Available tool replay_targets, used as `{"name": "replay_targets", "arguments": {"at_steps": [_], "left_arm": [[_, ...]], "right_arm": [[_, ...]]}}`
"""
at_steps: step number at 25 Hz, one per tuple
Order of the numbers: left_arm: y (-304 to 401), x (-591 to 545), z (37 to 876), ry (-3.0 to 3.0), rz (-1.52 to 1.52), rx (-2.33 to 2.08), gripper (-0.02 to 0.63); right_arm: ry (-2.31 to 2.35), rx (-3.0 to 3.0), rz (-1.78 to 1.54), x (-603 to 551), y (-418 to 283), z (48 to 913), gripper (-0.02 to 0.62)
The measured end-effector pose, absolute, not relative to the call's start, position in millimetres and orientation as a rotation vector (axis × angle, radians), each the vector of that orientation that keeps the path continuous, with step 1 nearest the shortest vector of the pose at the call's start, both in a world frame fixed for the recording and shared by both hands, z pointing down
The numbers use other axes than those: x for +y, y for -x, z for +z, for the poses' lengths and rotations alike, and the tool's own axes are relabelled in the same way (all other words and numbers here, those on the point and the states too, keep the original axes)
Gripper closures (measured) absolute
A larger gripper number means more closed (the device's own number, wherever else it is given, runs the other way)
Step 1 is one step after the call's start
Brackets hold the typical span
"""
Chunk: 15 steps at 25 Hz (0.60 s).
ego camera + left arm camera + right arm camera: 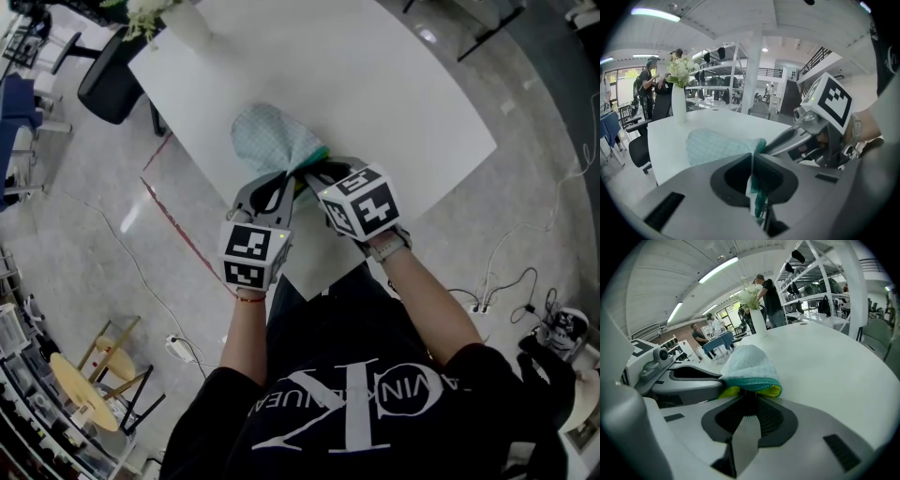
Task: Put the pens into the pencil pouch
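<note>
Head view: a pale teal checked fabric pencil pouch [270,139] lies on the white rectangular counter [394,103], mouth toward me. My left tool [287,180] and right tool [319,174] meet at that mouth, side by side, near the counter's front edge. A white vase with white flowers [183,23] stands at the far corner, well apart.

Left gripper view: the left tool is pressed together, pinching the pouch's darker teal rim, and the fabric hangs down between the jaws. The right tool is just beside it, on the right.

Right gripper view: the right tool is partly closed, pinching a grey pen [746,437] that runs along the jaws. The pen's dark front end sits at the pouch mouth, where the teal rim and yellow lining show. I can't tell how far in the tip goes. The left tool's grey body touches the pouch on the left.
</note>
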<state>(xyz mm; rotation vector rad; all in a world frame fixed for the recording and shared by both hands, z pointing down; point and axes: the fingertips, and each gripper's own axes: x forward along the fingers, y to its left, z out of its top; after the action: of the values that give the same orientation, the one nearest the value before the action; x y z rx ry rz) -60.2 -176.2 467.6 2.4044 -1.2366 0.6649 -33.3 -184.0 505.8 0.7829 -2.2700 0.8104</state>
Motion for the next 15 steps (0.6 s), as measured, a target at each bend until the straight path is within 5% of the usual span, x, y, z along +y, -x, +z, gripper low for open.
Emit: {"name": "replay_targets", "arguments": {"at_steps": [15], "left_arm": [[61.7, -175.2, 466.0, -2.402, 0.608, -1.224, 0.588]], "right_arm": [[-0.802, -2.323, 0.713, -179.5, 35.8, 511.8, 0.478]]}}
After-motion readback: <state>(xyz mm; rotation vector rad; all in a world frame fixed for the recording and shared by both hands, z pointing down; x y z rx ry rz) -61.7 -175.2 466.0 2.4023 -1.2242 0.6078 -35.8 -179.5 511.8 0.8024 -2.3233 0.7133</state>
